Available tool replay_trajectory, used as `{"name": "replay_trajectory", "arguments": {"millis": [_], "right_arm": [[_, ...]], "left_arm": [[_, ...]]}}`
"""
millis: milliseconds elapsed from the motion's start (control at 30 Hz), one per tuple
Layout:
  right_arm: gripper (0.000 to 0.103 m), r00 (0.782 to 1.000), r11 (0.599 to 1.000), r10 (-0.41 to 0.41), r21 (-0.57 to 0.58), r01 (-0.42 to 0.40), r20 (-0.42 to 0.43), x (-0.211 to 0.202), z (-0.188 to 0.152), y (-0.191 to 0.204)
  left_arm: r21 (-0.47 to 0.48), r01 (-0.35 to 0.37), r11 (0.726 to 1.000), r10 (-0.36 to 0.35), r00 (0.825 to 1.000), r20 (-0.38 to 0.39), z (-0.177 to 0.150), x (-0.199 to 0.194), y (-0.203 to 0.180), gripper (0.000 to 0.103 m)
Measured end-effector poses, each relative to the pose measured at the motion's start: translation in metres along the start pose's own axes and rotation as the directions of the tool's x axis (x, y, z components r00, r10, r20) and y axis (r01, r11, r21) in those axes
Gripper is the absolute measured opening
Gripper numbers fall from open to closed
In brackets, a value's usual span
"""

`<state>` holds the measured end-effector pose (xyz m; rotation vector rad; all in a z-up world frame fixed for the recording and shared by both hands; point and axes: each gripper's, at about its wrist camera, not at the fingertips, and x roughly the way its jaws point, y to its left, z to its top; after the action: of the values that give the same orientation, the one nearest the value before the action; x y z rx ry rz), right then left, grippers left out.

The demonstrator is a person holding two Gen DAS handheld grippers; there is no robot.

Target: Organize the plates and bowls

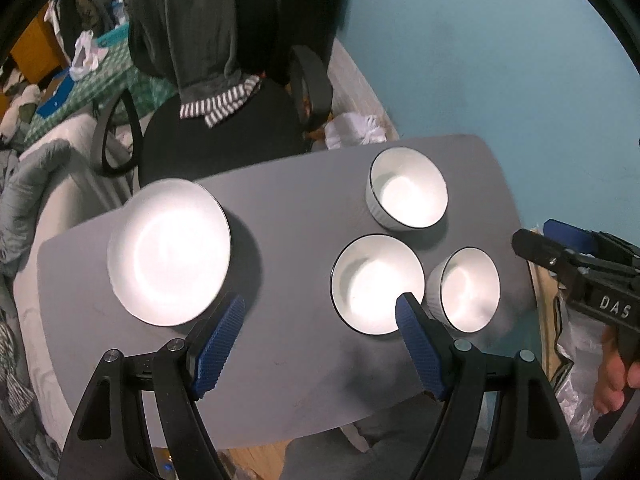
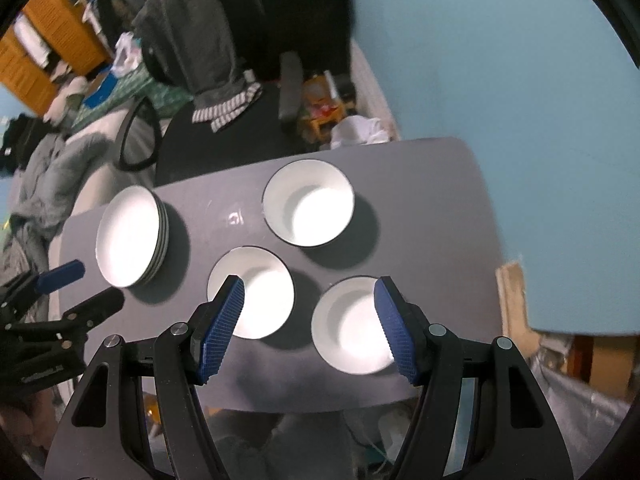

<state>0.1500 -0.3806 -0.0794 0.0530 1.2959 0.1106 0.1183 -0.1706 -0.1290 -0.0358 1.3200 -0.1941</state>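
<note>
Closest to me, both tools hang above the near edge of the grey bench [image 2: 420,184], each with its blue pads spread wide and nothing between them. The right tool [image 2: 310,326] sits over the two nearest bowls: the near-right bowl [image 2: 352,326] lies just ahead of and under its right pad, and the middle bowl [image 2: 256,292] just ahead of its left pad. The left tool [image 1: 320,350] hovers further to the left, with bare bench between its pads; only its right pad overlaps the middle bowl's [image 1: 376,284] rim in its own view.

A little further on, the stack of plates [image 2: 128,236] sits at the bench's left end, ahead and left of the left tool, well apart from the bowls. The far bowl [image 2: 308,204] stands alone toward the back, near the other two but not touching them.

For nesting the bowls, the right tool is plainly the nearer one; the near-right bowl's rim lies almost directly below it, so I'd expect a short drop rather than a reach. Round rims give no preferred axis.

Behind the bench is an office chair [image 1: 224,132] draped in a grey hoodie.
</note>
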Motion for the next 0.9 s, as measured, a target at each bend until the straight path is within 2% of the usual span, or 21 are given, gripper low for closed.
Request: {"name": "replay_trajectory", "arguments": {"millis": [267, 500, 567, 900], "right_arm": [[0.066, 0.998, 0.993, 0.020, -0.112, -0.027, -0.067, 0.052, 0.000, 0.004], [0.066, 0.983, 0.979, 0.091, -0.165, -0.117, -0.160, 0.098, -0.003, 0.012], [0.066, 0.979, 0.977, 0.086, -0.178, -0.120, -0.185, 0.108, -0.004, 0.013], [0.064, 0.964, 0.965, 0.061, -0.231, -0.123, -0.260, 0.140, -0.008, 0.017]], "left_arm": [[-0.022, -0.046, 0.999, 0.044, 0.997, -0.061, 0.003, 0.044, -0.001, 0.079], [-0.020, -0.077, 0.997, 0.074, 0.992, -0.102, 0.003, 0.078, 0.002, 0.079], [-0.012, -0.091, 0.996, 0.089, 0.990, -0.111, 0.001, 0.085, 0.002, 0.079], [-0.051, -0.058, 0.997, 0.049, 0.984, -0.172, -0.010, 0.118, 0.003, 0.079]]}}
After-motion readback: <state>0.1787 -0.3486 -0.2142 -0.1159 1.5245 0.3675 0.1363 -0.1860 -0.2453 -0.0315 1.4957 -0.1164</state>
